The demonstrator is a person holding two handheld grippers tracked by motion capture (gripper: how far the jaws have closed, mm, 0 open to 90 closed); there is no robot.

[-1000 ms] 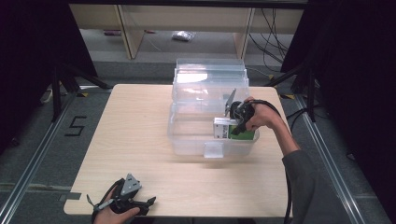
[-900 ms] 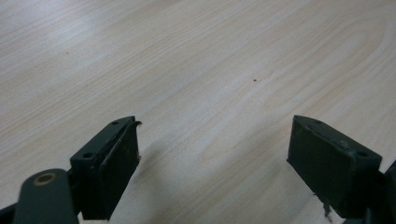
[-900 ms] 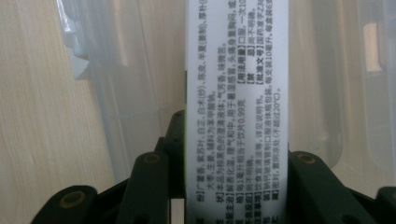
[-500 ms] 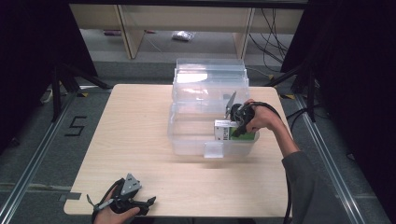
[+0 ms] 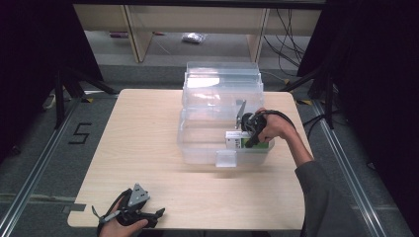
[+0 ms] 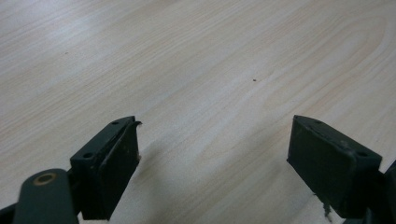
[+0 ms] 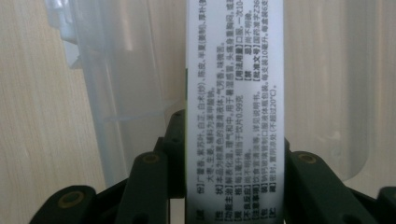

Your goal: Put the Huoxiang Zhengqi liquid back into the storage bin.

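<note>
Both jaws of our right gripper [image 5: 245,139] clamp a white-and-green printed box [image 7: 233,112] inside the clear plastic bin [image 5: 197,143] on the worktop [image 5: 143,128]. Our left gripper [image 6: 212,163] rests wide open and empty at the worktop's near left edge.

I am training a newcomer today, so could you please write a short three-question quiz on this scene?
1. True or false: the left gripper has its jaws closed on a pen.
2. What does the right gripper hold?
A. a white box with printed text
B. a spoon
C. a cloth
3. Fill in: the box is being held inside the clear plastic ____.

Key:
1. False; its jaws stand wide apart over the bare table.
2. A.
3. bin.
</note>
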